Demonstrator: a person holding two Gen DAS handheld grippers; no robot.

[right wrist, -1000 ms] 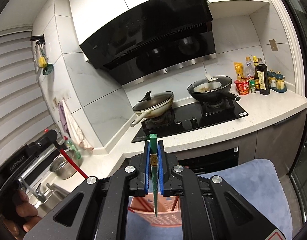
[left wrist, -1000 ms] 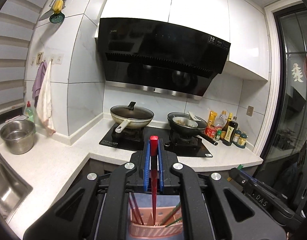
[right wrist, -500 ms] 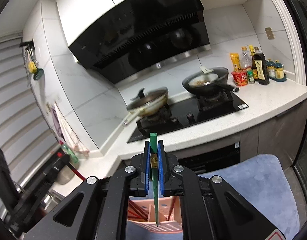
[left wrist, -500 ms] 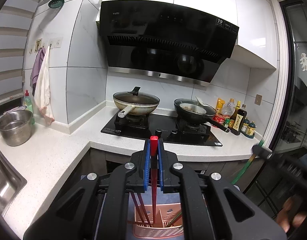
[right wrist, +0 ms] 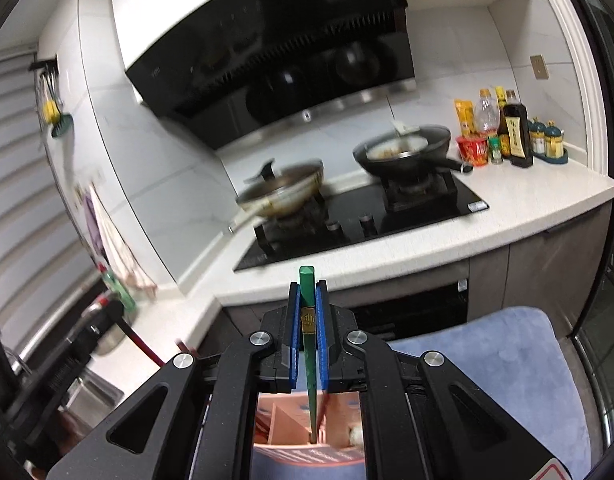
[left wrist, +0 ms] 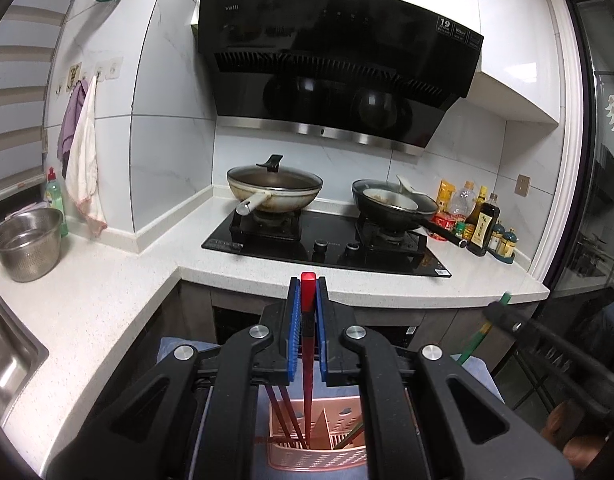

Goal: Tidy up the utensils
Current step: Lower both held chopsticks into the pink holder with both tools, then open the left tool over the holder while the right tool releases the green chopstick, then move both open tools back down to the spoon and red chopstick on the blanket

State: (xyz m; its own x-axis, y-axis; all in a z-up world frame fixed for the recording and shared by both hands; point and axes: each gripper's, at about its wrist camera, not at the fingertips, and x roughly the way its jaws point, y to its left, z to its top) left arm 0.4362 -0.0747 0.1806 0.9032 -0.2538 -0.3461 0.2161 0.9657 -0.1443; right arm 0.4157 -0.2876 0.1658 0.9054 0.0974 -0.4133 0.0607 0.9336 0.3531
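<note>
My left gripper (left wrist: 307, 286) is shut on a red chopstick (left wrist: 307, 356) that hangs upright with its tip inside the left compartment of a pink slotted utensil holder (left wrist: 319, 454). Other dark red chopsticks stand in that compartment. My right gripper (right wrist: 307, 288) is shut on a green chopstick (right wrist: 310, 360) whose tip reaches into the pink holder (right wrist: 307, 454) below it. The right gripper with its green chopstick also shows in the left wrist view (left wrist: 503, 316) at the right.
The holder stands on a blue cushioned seat (right wrist: 503, 364). Behind it runs a white counter (left wrist: 107, 292) with a black hob (left wrist: 327, 240), a lidded wok (left wrist: 275, 190), a black pan (left wrist: 395, 204), sauce bottles (left wrist: 483, 224), a steel bowl (left wrist: 27, 242) and a sink (left wrist: 7, 356).
Both grippers have lowered, bringing the chopstick tips down into the pink holder. The right gripper has swung left toward the holder; its view is blurred by motion.
</note>
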